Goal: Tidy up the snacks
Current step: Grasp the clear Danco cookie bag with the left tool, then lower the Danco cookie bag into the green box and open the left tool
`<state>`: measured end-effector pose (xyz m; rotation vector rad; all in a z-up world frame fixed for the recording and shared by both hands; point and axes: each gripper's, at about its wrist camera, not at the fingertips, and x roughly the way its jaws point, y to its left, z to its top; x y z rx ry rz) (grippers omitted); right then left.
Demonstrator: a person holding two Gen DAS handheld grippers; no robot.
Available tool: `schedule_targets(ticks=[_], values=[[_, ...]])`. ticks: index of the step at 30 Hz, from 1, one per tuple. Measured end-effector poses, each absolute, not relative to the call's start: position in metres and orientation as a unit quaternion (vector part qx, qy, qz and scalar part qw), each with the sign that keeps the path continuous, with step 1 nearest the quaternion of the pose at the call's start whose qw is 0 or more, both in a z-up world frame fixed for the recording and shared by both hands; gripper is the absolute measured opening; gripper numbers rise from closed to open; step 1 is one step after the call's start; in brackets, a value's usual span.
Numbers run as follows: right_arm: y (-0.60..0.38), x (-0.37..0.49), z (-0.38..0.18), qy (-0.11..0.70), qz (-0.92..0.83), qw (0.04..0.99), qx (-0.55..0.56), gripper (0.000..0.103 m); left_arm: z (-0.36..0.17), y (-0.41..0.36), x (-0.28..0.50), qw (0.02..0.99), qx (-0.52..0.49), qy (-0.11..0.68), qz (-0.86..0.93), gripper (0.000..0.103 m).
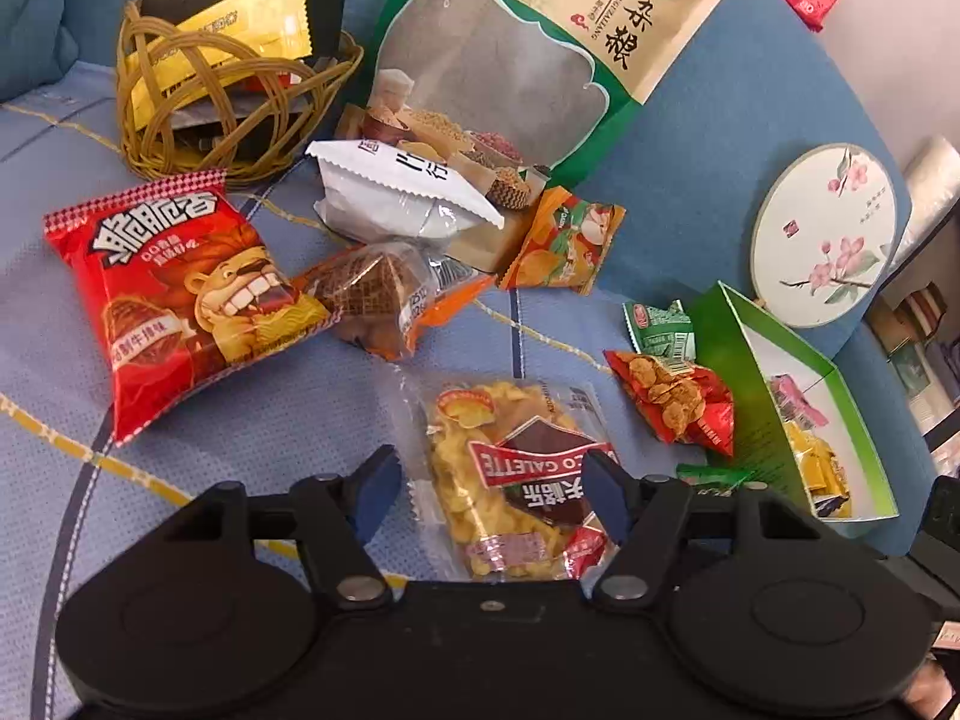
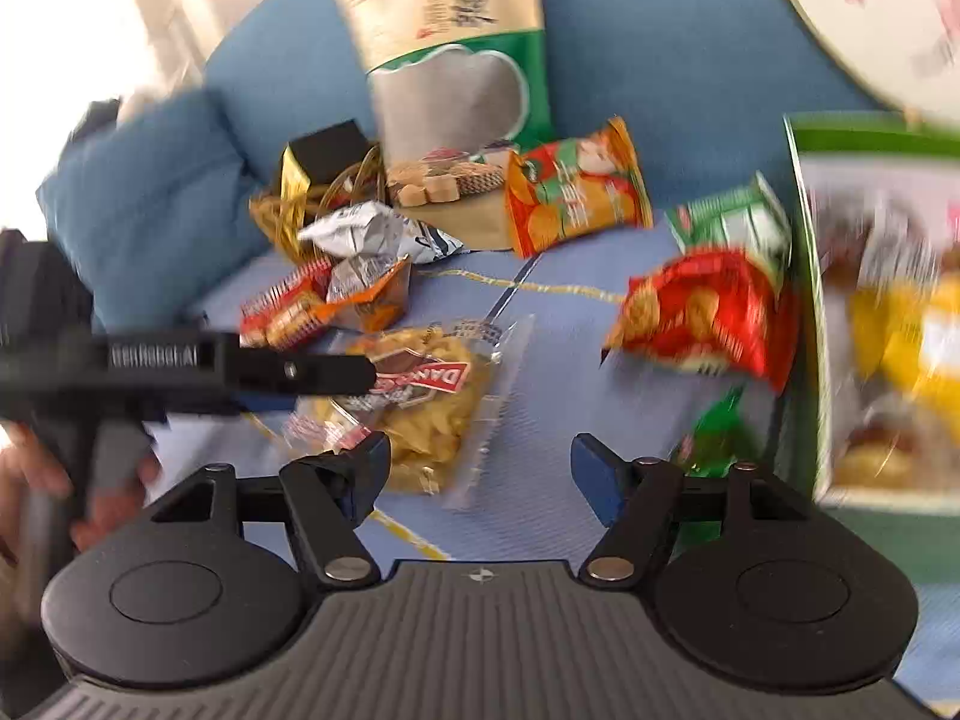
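A: Nearest, L view: left gripper point(image 1: 491, 495), jaws spread wide, pads clear of the clear galette pack point(image 1: 516, 474) lying between them on the blue cushion point(image 1: 252, 438).

B: R view: right gripper point(image 2: 480, 471), jaws wide, nothing between; cushion only. The left gripper crosses at left, tip over that galette pack.

A: Mid: 1 red lion bag point(image 1: 180, 300), 1 cone snack point(image 1: 372, 294), 1 white pouch point(image 1: 396, 192), 1 orange chip pack point(image 1: 564, 240), 1 red cracker pack point(image 1: 672, 396).

B: Right: 1 green box point(image 1: 798, 408), open, packets inside.

A: Far: 1 wicker basket point(image 1: 198, 120) w/ yellow sachet, 1 big grain bag point(image 1: 540, 48), 1 round fan point(image 1: 822, 234).
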<state>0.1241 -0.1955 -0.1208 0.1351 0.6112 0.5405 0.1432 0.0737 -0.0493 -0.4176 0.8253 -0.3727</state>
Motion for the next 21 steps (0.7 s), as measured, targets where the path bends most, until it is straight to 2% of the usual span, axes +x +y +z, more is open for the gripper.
schedule_targets(ticks=[3,7,8,9,10,11,12,13,14,15,21], values=[[-0.188,0.124,-0.126,0.298,0.262,0.916,0.060,0.103,-0.049,0.073,0.143,0.881,-0.192,0.397,-0.174,0.100],[-0.179,0.122,-0.124,0.286,0.266,0.919,0.050,0.103,-0.042,0.078,0.142,0.882,-0.188,0.397,-0.171,0.086],[-0.178,0.124,-0.124,0.284,0.264,0.920,0.054,0.103,-0.041,0.079,0.142,0.884,-0.185,0.394,-0.170,0.078],[-0.176,0.125,-0.125,0.285,0.263,0.920,0.057,0.103,-0.041,0.078,0.143,0.886,-0.176,0.393,-0.170,0.063],[-0.175,0.127,-0.128,0.287,0.263,0.919,0.061,0.103,-0.043,0.076,0.144,0.888,-0.167,0.394,-0.168,0.056],[-0.172,0.130,-0.131,0.287,0.264,0.918,0.068,0.103,-0.047,0.074,0.145,0.888,-0.160,0.396,-0.168,0.054],[-0.172,0.130,-0.133,0.284,0.267,0.918,0.071,0.088,-0.050,0.074,0.145,0.888,-0.165,0.391,-0.177,0.050],[-0.170,0.130,-0.134,0.285,0.276,0.915,0.075,0.067,-0.053,0.074,0.145,0.884,-0.177,0.389,-0.190,0.050],[-0.168,0.129,-0.133,0.286,0.271,0.916,0.074,0.065,-0.053,0.075,0.145,0.881,-0.186,0.389,-0.194,0.049],[-0.166,0.127,-0.130,0.284,0.267,0.919,0.063,0.054,-0.051,0.074,0.144,0.883,-0.184,0.386,-0.194,0.048],[-0.172,0.109,-0.098,0.242,0.256,0.936,0.012,0.050,-0.028,0.061,0.131,0.895,-0.190,0.340,-0.218,0.048]])
